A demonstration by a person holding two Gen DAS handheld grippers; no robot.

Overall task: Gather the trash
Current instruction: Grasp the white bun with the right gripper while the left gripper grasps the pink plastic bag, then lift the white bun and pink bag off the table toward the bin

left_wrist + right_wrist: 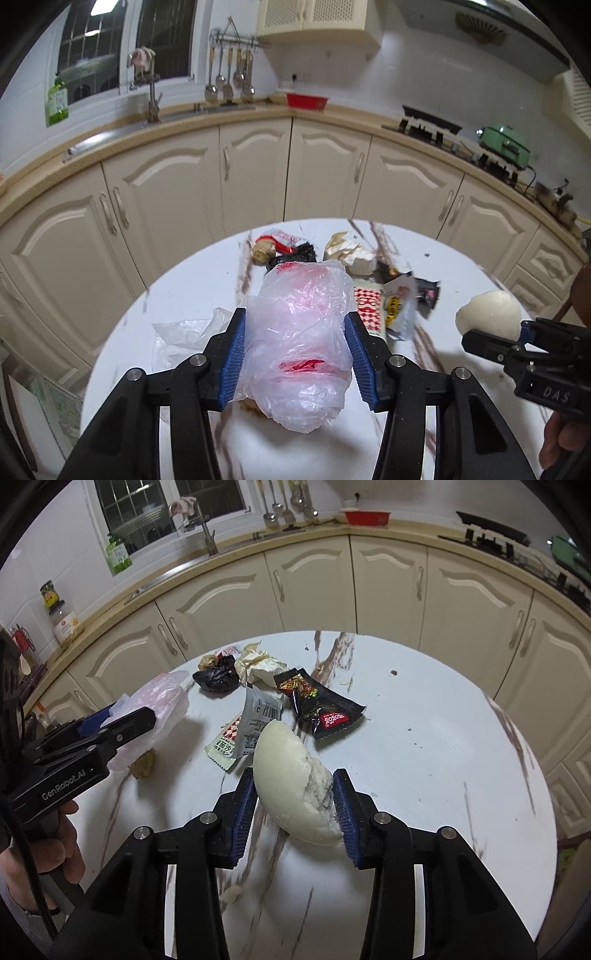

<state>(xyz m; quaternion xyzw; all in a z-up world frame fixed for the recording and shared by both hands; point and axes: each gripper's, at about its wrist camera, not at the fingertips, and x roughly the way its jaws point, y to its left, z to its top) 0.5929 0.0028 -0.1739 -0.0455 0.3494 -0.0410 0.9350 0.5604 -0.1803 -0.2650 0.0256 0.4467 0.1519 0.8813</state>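
Observation:
My left gripper (295, 354) is shut on a crumpled pinkish clear plastic bag (299, 328) and holds it above the round white marble table (199, 280). It also shows in the right wrist view (122, 716) with the bag (162, 698) at the left. My right gripper (297, 812) is shut on a half-eaten white steamed bun (291, 786), held above the table (443, 775). The bun also shows in the left wrist view (487, 314) at the right. Trash lies at the table's far side: a black-red snack wrapper (317, 705), a white sachet (255, 720), crumpled paper (258, 664) and a black bag (218, 677).
A clear plastic sheet (181, 336) lies on the table at the left. A brown lump (144, 764) lies under the left gripper. Cream cabinets (258, 170) and a counter with sink and stove curve behind the table. Crumbs (394, 672) dot the tabletop.

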